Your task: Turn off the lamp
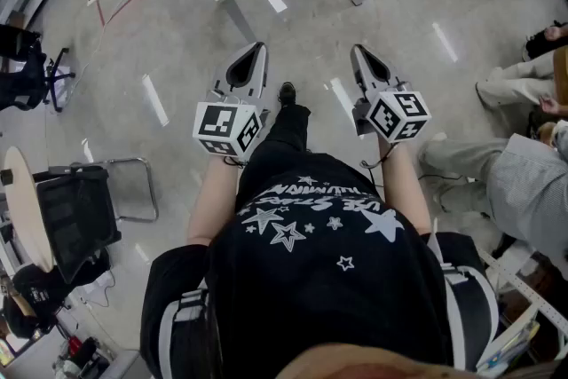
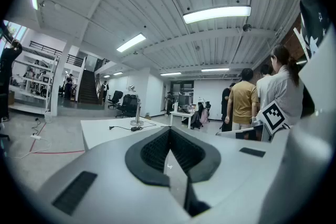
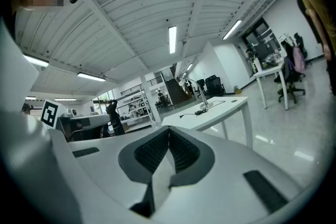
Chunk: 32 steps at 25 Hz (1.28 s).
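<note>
Plainly, L tool (image 2: pixel 169 131), R tool (image 3: pixel 169 131) both closed, empty, lamp (image 2: pixel 137 112) on table (image 2: pixel 101 134) only in gripper views

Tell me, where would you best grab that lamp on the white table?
Likely the slim upright stem of the lamp, above its round base, coming level from the near side of the table: the stem stands bare, while the cord trails sideways.

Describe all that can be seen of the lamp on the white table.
The lamp is a slim, metal-looking desk lamp: round base, upright pole, small head bent sideways. It stands on the white table, with a black cord lying beside its base. Nothing else touches it. Whether it is lit cannot be told.
</note>
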Each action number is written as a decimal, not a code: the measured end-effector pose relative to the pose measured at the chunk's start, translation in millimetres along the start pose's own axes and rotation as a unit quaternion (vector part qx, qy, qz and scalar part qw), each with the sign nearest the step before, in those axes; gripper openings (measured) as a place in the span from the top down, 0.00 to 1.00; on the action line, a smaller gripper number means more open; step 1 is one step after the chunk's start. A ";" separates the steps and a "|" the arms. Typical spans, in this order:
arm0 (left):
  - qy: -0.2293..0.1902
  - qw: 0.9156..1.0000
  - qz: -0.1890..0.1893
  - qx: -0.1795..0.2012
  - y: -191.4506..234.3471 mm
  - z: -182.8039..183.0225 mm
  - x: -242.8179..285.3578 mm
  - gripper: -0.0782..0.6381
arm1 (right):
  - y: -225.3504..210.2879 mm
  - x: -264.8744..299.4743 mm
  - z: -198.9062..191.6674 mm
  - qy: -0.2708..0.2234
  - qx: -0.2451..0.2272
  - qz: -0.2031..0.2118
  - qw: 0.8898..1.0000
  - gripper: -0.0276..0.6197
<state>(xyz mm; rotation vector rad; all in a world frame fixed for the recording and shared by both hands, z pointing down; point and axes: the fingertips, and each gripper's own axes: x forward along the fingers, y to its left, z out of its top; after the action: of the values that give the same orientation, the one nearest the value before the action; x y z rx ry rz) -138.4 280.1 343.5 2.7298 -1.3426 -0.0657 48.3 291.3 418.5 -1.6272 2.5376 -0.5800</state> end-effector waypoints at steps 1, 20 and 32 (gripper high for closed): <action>-0.001 1.000 -0.001 0.000 4.9 1.4 5.3 0.88 | -2.3 5.8 1.6 0.001 0.001 -0.002 1.000 0.95; 0.019 0.999 -0.038 -0.013 121.6 20.8 194.4 0.88 | -87.3 187.6 73.1 0.015 0.011 -0.037 0.999 0.95; 0.033 0.996 -0.079 -0.028 177.7 20.5 289.5 0.88 | -121.5 274.6 110.2 0.024 0.004 -0.066 0.998 0.95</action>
<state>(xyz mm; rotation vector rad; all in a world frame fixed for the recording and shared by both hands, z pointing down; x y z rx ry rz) -103.2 -58.4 343.7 2.7587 -1.0902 -0.0244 61.8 -27.6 397.7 -1.8101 2.4694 -0.6474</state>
